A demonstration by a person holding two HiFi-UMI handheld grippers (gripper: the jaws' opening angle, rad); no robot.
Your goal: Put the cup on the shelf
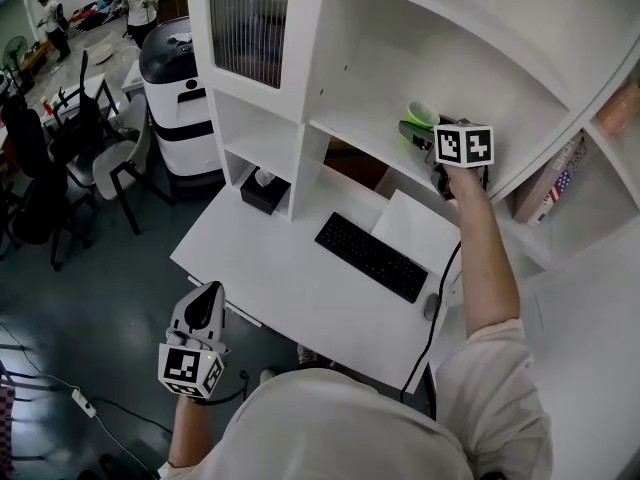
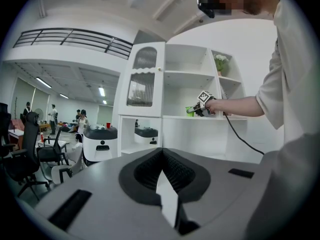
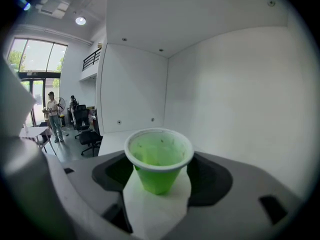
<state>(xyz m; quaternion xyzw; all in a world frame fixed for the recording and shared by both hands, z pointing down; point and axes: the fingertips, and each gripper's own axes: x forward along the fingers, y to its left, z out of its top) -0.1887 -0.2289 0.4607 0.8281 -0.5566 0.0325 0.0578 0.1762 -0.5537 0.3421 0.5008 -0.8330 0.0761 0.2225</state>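
Note:
A green cup (image 1: 421,115) with a white rim stands upright on the white shelf (image 1: 352,140) of the wall unit. My right gripper (image 1: 412,133) reaches into that shelf bay with a jaw on each side of the cup. In the right gripper view the cup (image 3: 158,159) sits in the middle of the gap on the shelf board (image 3: 114,135), and bare shelf shows beside its base, so my right gripper (image 3: 158,196) is open. My left gripper (image 1: 207,296) hangs low at the desk's front left, shut and empty. From the left gripper view the cup (image 2: 190,111) is small and far off.
Below the shelf a white desk (image 1: 300,298) carries a black keyboard (image 1: 372,256), a mouse (image 1: 431,307), a sheet of paper (image 1: 415,230) and a black tissue box (image 1: 264,190). Books (image 1: 548,193) stand at the right. A white machine (image 1: 180,98) and chairs (image 1: 120,163) are at the left.

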